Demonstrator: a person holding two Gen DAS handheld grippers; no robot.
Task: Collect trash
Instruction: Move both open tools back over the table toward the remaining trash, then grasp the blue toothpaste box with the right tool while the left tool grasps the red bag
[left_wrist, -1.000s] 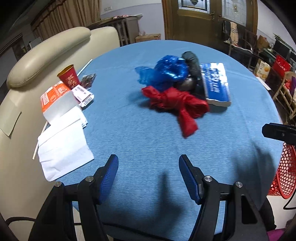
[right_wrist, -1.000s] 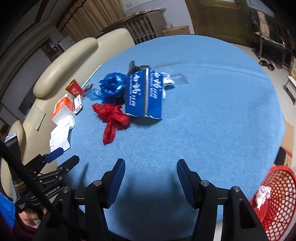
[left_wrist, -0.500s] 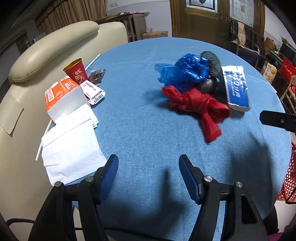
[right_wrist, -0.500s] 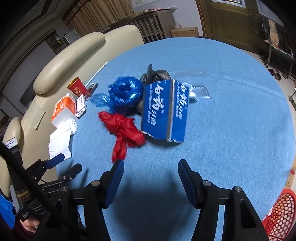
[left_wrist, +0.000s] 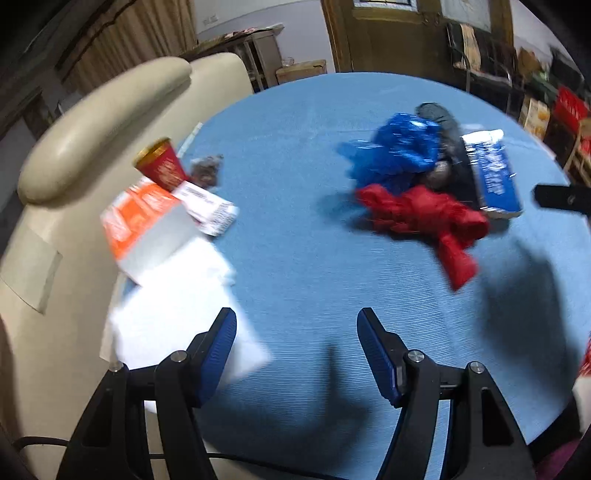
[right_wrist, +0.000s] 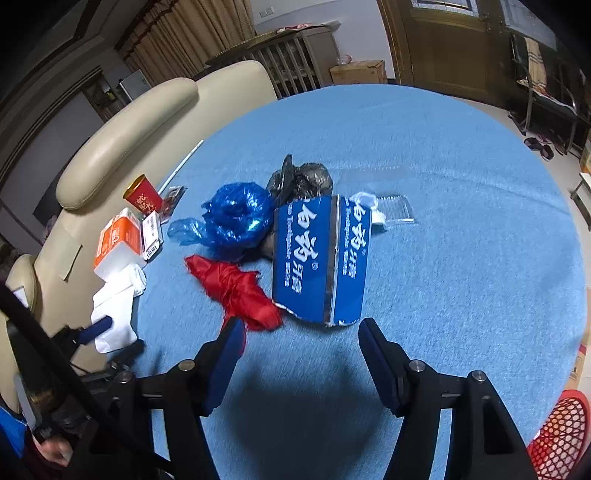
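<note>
right tool (right_wrist: 301, 334) — advanced, now just short of toothpaste box (right_wrist: 319, 258) | left tool (left_wrist: 296, 332) — swung toward white napkin (left_wrist: 173, 314)

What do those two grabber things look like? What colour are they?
Both look the same. The left gripper and the right gripper each have two black plastic arms joined with round silver bolts, ending in blue ribbed finger pads. A thin black cable runs under the left one. In the right wrist view another black cable curves along the left edge.
</note>
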